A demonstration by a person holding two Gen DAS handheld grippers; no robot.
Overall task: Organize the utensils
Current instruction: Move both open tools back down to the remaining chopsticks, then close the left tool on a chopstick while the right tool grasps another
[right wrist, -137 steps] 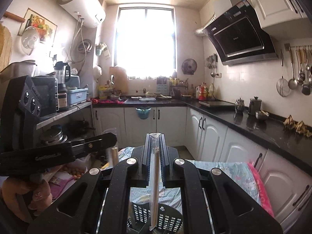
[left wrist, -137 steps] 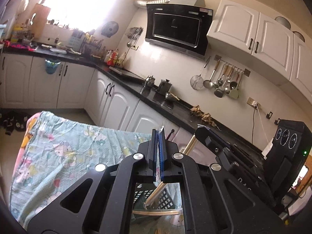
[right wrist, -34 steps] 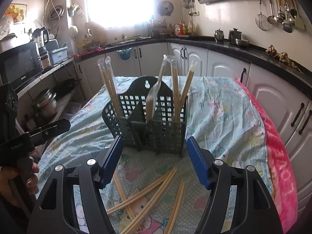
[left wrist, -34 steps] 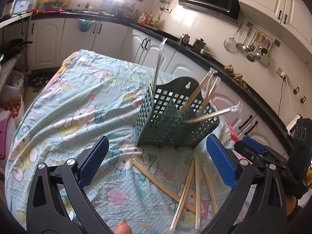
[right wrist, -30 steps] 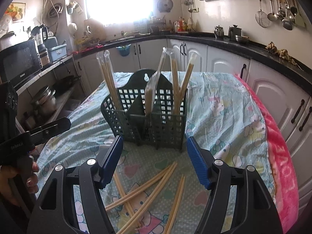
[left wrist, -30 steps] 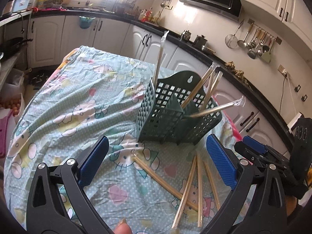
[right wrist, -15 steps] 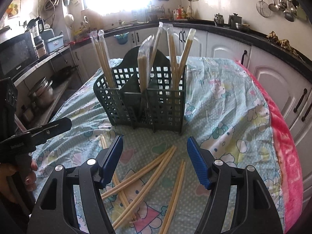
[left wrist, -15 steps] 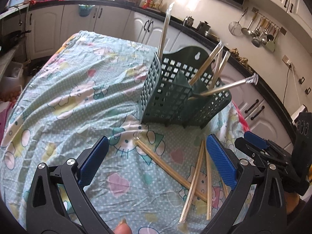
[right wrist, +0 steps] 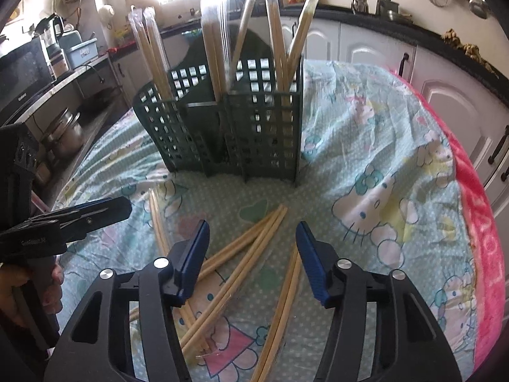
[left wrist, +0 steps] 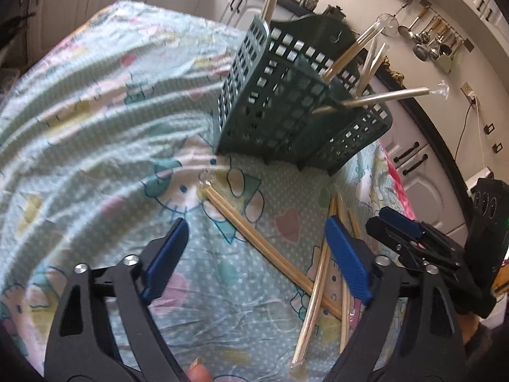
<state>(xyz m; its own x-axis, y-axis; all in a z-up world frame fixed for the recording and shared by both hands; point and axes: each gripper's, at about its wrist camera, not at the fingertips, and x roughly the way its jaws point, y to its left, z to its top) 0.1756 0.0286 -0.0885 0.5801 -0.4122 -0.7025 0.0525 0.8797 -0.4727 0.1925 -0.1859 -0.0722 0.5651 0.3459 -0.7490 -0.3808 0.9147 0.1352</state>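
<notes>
The left gripper [left wrist: 254,258], jaws apart and just narrowing on nothing, hangs over the loose wrapped chopsticks [right wrist: 245,254] lying before the green basket [right wrist: 222,127], while the right gripper [right wrist: 253,261] narrows likewise, empty.
</notes>
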